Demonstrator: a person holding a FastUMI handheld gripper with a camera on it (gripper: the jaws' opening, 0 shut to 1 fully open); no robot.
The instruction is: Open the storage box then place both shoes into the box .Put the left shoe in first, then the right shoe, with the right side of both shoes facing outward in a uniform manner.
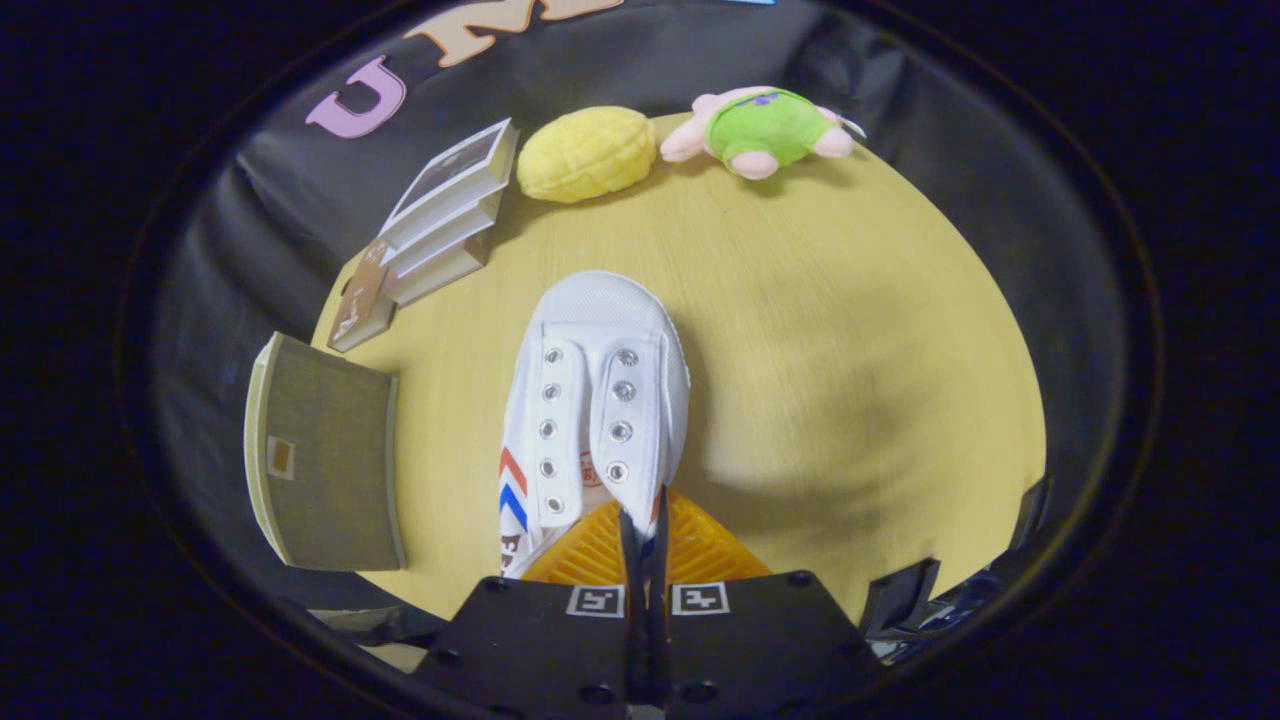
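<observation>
White lace-less shoe (592, 400) with red and blue chevrons on its side, toe pointing away from me, orange insole showing. My tongs (645, 525) are pinched closed on its tongue. It's over the desk (850, 330), with books (440, 220) and plush toys (762, 128) beyond.

A round, pale wooden table (850, 330) carries several things. At its far edge lie a yellow shell-shaped cushion (585, 153) and, to its right, a pink and green plush toy (765, 128). On the far left, a stepped stack of books (440, 225) lies on the wood.
</observation>
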